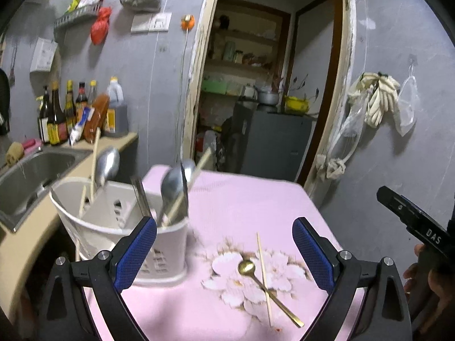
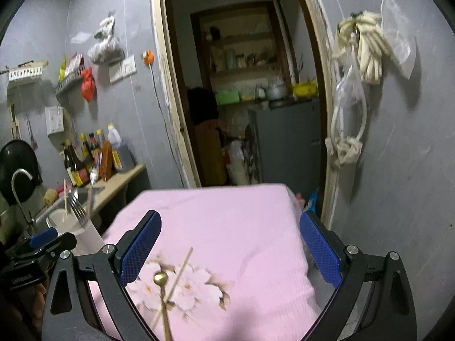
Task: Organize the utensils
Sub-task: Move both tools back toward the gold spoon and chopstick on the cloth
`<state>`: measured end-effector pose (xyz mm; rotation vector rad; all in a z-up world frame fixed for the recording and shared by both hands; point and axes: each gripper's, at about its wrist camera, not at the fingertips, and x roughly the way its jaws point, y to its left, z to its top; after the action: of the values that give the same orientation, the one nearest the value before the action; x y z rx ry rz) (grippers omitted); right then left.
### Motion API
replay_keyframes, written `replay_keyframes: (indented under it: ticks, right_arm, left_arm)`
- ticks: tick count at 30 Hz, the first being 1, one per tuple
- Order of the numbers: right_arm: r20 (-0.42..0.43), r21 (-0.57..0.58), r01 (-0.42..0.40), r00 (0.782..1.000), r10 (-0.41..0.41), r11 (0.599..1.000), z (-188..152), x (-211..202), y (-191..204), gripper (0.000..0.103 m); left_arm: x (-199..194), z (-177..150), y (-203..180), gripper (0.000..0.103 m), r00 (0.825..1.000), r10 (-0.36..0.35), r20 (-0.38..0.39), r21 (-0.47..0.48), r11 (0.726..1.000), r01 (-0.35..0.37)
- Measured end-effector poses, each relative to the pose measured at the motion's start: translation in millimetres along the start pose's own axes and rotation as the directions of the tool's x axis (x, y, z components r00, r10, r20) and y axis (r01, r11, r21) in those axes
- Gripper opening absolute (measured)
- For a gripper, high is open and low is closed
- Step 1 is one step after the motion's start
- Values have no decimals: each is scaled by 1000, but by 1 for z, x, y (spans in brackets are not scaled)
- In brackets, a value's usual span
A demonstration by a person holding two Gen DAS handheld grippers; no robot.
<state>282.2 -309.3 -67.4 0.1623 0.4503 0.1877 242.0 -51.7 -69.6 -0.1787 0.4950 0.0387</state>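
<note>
Pink flowered cloth [image 1: 241,199] covered the table, with a grey wall and open doorway behind. At lower center of the left wrist view a gold spoon [image 1: 264,287] lay crossed by 1 chopstick [image 1: 264,278], touching it. Left of them stood a white holder [image 1: 119,227] with spoons, chopsticks and a fork upright inside. The left gripper [image 1: 224,251] hung over the cloth, jaws wide apart and empty. The right gripper [image 2: 230,248] was likewise spread and empty, the spoon [image 2: 162,292] and chopstick [image 2: 176,278] low between its fingers.
</note>
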Motion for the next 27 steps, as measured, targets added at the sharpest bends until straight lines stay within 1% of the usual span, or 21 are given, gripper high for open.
replay_keyframes:
  ticks: [4, 7, 8, 9, 12, 13, 14, 15, 16, 17, 18, 19, 21, 24, 27]
  right_arm:
    - [-85, 13, -47, 995, 48, 999, -15, 30, -14, 96]
    - [-176, 27, -85, 980, 89, 996, -28, 59, -20, 96]
    - [-191, 29, -90, 977, 94, 995, -33, 65, -22, 95]
    - [-216, 32, -102, 971, 106, 994, -39, 75, -23, 95]
    - [-271, 33, -133, 953, 137, 991, -55, 101, -22, 92]
    - [-281, 33, -141, 949, 145, 989, -58, 105, -21, 85]
    - [-295, 33, -155, 942, 158, 987, -62, 111, -19, 77]
    - [-313, 29, -170, 934, 171, 985, -66, 119, -16, 71]
    - [-330, 25, -185, 926, 183, 982, -70, 125, -13, 66]
    - [-340, 24, -193, 921, 190, 981, -72, 129, -11, 59]
    - [-362, 26, -211, 909, 206, 977, -77, 136, -8, 54]
    - [-373, 28, -218, 903, 212, 976, -77, 139, -6, 51]
    - [-404, 29, -236, 886, 228, 971, -84, 148, -1, 42]
    - [-437, 40, -259, 864, 250, 965, -88, 157, 4, 33]
    - [-452, 48, -275, 851, 266, 960, -90, 162, 5, 32]
  left_arm:
    - [19, -19, -7, 96, 997, -15, -75, 2, 1000, 15]
    - [36, -32, -8, 96, 990, -33, -135, -14, 999, 31]
    - [43, -36, -7, 96, 988, -37, -153, -22, 999, 34]
    - [49, -39, -7, 94, 985, -40, -168, -30, 999, 35]
    - [69, -46, -3, 82, 974, -56, -221, -57, 997, 44]
    - [73, -48, -2, 77, 971, -61, -232, -63, 997, 47]
    - [80, -50, -1, 74, 967, -68, -245, -72, 996, 52]
    - [85, -51, -1, 69, 965, -72, -251, -75, 996, 55]
    - [90, -53, -1, 65, 962, -77, -262, -78, 995, 59]
    - [96, -54, -1, 63, 958, -83, -273, -81, 995, 63]
    - [101, -56, -2, 58, 955, -88, -282, -84, 994, 67]
    - [105, -57, -3, 53, 953, -94, -289, -88, 994, 72]
    - [115, -60, -5, 48, 945, -108, -309, -94, 992, 82]
    - [127, -67, -9, 41, 935, -117, -335, -95, 991, 90]
    - [137, -71, -10, 37, 926, -121, -359, -106, 990, 89]
